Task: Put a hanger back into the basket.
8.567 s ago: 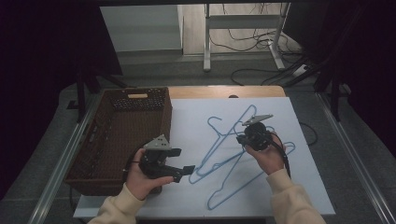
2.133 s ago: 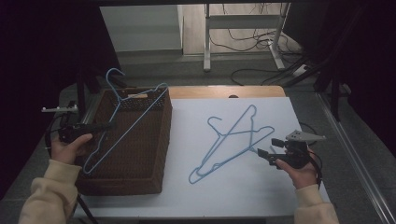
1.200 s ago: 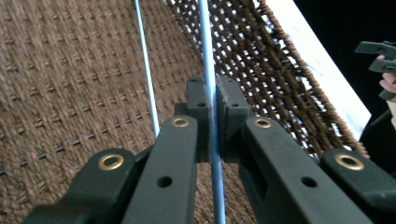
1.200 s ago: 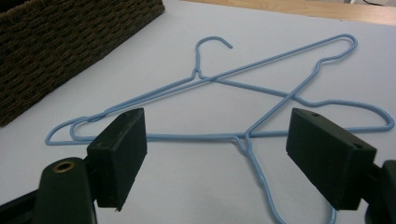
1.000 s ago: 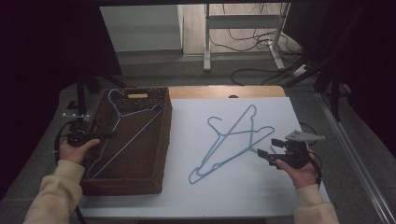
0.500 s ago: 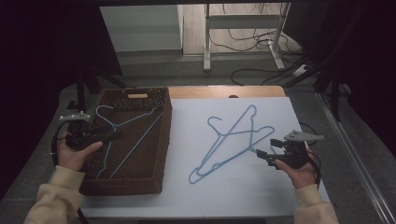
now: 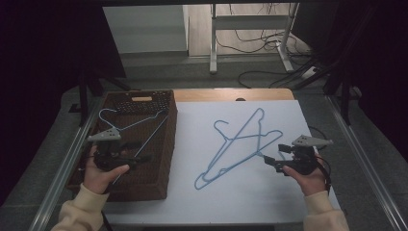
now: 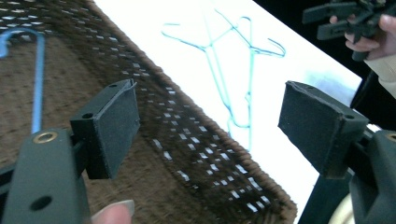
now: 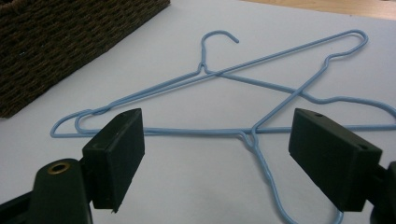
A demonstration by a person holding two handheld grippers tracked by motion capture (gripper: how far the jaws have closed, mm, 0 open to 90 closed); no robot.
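White sheet (image 7: 231, 192) across centre frame; woven brown rectangular basket (image 7: 159, 173) at left, thin blue wire hanger (image 7: 126, 126) lying inside. Two crossed blue wire hangers (image 7: 240, 144) mid-sheet. Left gripper (image 7: 140, 158) just opened wide, empty; right gripper (image 7: 269, 161) wide, empty.

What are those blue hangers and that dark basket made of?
The hangers on the white sheet look like thin metal wire with a smooth light-blue coating: the neck is twisted below the hook. The one in the basket looks the same. The basket seems to be dark brown woven wicker or rope, judging by its braided rim.
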